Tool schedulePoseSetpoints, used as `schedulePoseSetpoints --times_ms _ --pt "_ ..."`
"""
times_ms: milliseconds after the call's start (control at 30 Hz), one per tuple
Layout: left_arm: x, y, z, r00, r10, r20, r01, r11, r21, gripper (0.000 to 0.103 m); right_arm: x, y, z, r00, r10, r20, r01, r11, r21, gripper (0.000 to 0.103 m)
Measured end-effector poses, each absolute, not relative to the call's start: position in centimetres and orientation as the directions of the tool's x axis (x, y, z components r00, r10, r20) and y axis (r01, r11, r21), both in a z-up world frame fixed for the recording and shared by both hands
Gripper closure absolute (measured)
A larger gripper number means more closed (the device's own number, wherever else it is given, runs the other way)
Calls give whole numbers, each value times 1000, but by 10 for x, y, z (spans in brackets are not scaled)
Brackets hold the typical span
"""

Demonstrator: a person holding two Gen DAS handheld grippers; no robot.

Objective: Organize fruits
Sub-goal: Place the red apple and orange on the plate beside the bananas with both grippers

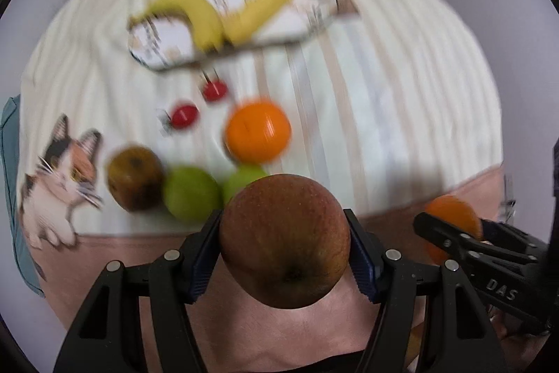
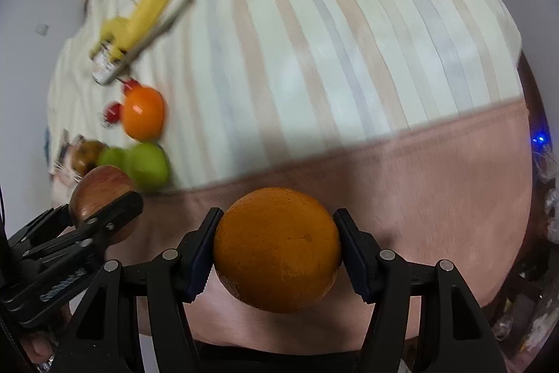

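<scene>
My left gripper (image 1: 284, 245) is shut on a reddish-brown apple (image 1: 284, 240), held above the striped cloth (image 1: 367, 93); the same apple (image 2: 101, 194) shows at the left of the right wrist view. An orange (image 2: 277, 249) sits clamped between the pads of my right gripper (image 2: 277, 249), and it appears again (image 1: 450, 215) at the right of the left wrist view. On the cloth lie another orange (image 1: 258, 131), two green apples (image 1: 192, 193), a brownish apple (image 1: 134, 179), two cherries (image 1: 183, 116) and two bananas (image 1: 244, 13) on a patterned tray (image 1: 160, 37).
A cat print (image 1: 59, 177) marks the cloth's left side, and a pink band (image 2: 384, 170) runs along its near edge. The right part of the cloth (image 2: 349, 41) bears no fruit. Dark clutter with a blue light (image 2: 539, 139) sits at the far right.
</scene>
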State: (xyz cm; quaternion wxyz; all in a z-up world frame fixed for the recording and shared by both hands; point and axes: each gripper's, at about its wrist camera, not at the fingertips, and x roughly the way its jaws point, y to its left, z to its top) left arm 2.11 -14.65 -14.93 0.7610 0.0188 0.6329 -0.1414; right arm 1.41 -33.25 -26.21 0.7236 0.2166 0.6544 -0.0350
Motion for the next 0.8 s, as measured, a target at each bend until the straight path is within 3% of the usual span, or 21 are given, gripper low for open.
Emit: schedulePoseSetpoints --times_ms 133,267,500,800 --pt "85 -119 -113 212 -201 -956 206 966 -157 40 62 -325 -237 207 279 -938 304 893 333 36" --pt "136 -95 -111 238 -173 -956 168 977 -135 40 124 -308 -217 284 284 -916 263 896 359 36" --pt "230 -64 -164 212 -101 -972 109 991 -79 40 234 -281 -235 327 231 -916 225 923 313 36" --pt "275 -53 -214 151 -76 -986 106 993 -60 40 288 -268 -277 269 172 -948 216 948 234 36"
